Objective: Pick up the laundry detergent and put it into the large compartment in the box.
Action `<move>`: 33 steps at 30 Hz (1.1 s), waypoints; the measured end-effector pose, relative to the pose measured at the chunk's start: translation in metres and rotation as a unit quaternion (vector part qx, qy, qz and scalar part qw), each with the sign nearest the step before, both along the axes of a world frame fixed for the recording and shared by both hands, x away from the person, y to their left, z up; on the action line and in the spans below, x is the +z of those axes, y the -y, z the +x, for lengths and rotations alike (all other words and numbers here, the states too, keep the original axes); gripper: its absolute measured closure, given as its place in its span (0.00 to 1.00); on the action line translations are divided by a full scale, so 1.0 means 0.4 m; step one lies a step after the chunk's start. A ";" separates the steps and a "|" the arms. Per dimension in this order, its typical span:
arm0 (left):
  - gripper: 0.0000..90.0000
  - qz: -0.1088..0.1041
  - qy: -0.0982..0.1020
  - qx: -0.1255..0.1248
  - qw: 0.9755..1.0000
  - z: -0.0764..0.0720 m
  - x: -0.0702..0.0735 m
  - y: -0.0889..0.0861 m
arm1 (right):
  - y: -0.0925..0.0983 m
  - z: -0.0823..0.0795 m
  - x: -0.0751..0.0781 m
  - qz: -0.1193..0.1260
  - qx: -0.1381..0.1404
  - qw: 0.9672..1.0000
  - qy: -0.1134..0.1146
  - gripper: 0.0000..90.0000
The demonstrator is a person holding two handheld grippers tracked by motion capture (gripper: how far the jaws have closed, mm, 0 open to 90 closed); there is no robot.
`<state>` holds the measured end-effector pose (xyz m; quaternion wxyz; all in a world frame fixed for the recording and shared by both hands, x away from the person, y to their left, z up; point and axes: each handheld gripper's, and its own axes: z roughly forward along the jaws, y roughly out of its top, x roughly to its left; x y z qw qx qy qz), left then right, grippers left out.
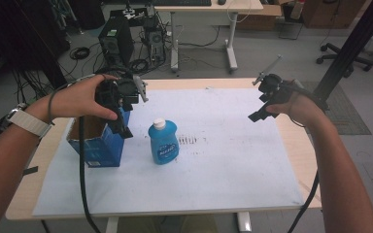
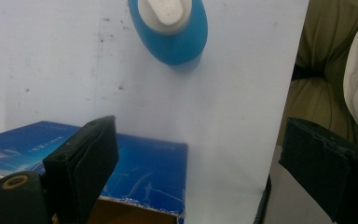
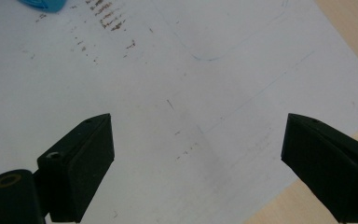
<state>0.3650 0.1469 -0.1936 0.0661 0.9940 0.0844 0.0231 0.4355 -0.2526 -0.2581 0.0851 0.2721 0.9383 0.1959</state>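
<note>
Two grippers are hovering above the bench point(image 1: 272, 191), one in each of your hands, and both are standing with jaws wide apart and nothing between them. Nearest to you on the white sheet point(image 1: 223, 170), the open blue cardboard box point(image 1: 98, 144) is sitting at the left, and your left gripper point(image 1: 121, 127) is hanging right over its far right corner; in the left gripper view the box's blue flap is lying just below one jaw. Just beside the box, to its right and not touching it, the blue bottle point(image 1: 163, 141) with the white cap is standing upright. Farther back and well off to the right, your right gripper point(image 1: 256, 115) is pointing down at bare, smudged sheet.
</note>
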 end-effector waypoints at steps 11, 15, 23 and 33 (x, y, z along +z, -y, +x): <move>0.13 0.001 0.003 0.005 1.000 -0.002 0.001 0.001 | 0.000 -0.001 0.001 0.002 0.002 1.000 0.002 0.10; 0.13 -0.001 0.003 0.013 1.000 0.000 0.002 -0.001 | 0.002 -0.001 0.001 0.003 0.001 1.000 0.002 0.10; 0.13 -0.005 0.007 0.018 1.000 -0.003 0.003 0.004 | 0.002 -0.002 0.000 0.003 0.004 1.000 0.003 0.10; 0.13 -0.009 0.004 0.047 0.999 -0.004 0.008 0.009 | 0.001 -0.005 0.000 0.001 0.003 1.000 0.004 0.10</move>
